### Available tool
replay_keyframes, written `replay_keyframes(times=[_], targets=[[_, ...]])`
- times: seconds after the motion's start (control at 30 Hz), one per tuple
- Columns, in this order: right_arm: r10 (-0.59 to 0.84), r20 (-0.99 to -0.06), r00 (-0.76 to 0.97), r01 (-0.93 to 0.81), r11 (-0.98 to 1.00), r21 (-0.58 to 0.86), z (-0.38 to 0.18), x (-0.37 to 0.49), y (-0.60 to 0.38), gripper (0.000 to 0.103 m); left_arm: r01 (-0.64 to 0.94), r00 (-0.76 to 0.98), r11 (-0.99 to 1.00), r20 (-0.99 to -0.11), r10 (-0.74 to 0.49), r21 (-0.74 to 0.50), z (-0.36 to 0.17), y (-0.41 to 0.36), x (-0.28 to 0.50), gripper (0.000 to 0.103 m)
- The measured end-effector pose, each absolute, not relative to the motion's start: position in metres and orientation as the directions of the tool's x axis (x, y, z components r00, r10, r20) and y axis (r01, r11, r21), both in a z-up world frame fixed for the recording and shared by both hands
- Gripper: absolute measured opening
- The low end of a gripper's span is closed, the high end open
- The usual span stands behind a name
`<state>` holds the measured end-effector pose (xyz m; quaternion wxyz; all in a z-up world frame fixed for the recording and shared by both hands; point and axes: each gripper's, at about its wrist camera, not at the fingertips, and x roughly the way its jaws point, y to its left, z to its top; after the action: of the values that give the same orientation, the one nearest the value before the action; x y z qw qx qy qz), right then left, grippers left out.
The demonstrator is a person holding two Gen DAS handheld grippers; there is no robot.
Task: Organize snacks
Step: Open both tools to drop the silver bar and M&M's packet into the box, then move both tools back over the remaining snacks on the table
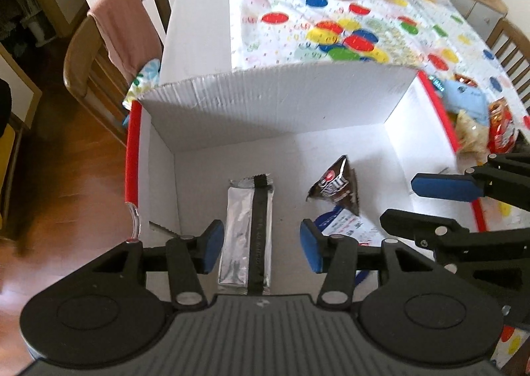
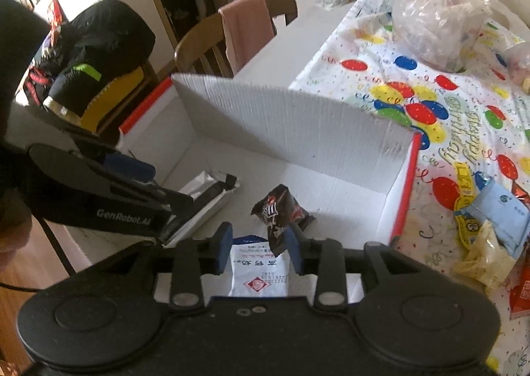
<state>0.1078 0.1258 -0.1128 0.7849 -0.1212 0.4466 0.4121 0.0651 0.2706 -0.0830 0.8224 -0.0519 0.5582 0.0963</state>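
White corrugated cardboard formed the box (image 1: 275, 101) on the table, its rim edged in red and its far flap standing upright. Three snacks lay on its floor. A silver foil bar with a black strip (image 1: 246, 230) lay lengthwise toward the left side. A dark brown wrapped snack (image 1: 336, 185) sat to its right, tilted up on one end. Just nearer than that lay a white packet with blue and red print (image 1: 347, 227).

The left gripper (image 1: 261, 248) hovered over the near end of the silver bar with its blue-padded fingers spread wide, one pad on each side of the bar and clear of it. The right gripper (image 2: 258, 251) hung over the white packet (image 2: 260, 273), also spread; the packet lay between its pads and the brown snack (image 2: 280, 213) sat just beyond its tips. Whether either pad touched a wrapper could not be told. Seen from the left wrist, the right gripper (image 1: 427, 207) reached in from the right over the box's right wall.

Outside the box to the right, loose snacks lay in a heap on the balloon-print tablecloth (image 2: 440, 131), among them a light blue packet (image 2: 500, 210) and a yellow wrapper (image 2: 470, 227). A clear plastic bag (image 2: 434, 18) sat at the far end. A wooden chair (image 1: 99, 54) with a pink cloth over its back stood to the left of the table.
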Motion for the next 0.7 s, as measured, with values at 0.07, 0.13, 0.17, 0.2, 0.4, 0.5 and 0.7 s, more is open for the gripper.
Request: replay_keyframes(times=[0.07,0.13,0.17,0.2,0.4,0.5,0.7], targets=[[0.551,-0.788,0.273,-0.748,0.637,0.186,-0.106,0.106,0.118,0.04,-0.211,0.385,0.977,-0.918,0.097,0.015,-0.076,0.266,0.06,0.05],[0.561,-0.777,0.285,-0.745,0.639,0.188,-0.099,0.103,0.112,0.041,-0.204,0.412,0.979,-0.906,0.092,0.006,-0.068,0.26,0.055,0.051],[0.564,-0.772,0.292,-0.744,0.641,0.187,-0.096,0.102,0.109,0.042,-0.2,0.426,0.98,-0.9,0.09,0.003,-0.064,0.257,0.053,0.054],[0.569,-0.767,0.297,-0.744,0.642,0.188,-0.093,0.101,0.105,0.043,-0.196,0.441,0.981,-0.893,0.087,-0.001,-0.06,0.253,0.051,0.058],[0.597,-0.731,0.33,-0.732,0.651,0.201,-0.077,0.095,0.079,0.05,-0.178,0.52,0.984,-0.851,0.076,-0.02,-0.04,0.233,0.038,0.059],[0.613,-0.71,0.347,-0.722,0.657,0.215,-0.069,0.093,0.064,0.057,-0.163,0.563,0.986,-0.823,0.076,-0.02,-0.032,0.22,0.032,0.063],[0.638,-0.669,0.382,-0.711,0.665,0.229,-0.053,0.088,0.032,0.069,-0.132,0.633,0.99,-0.772,0.05,-0.044,-0.017,0.193,0.027,0.067]])
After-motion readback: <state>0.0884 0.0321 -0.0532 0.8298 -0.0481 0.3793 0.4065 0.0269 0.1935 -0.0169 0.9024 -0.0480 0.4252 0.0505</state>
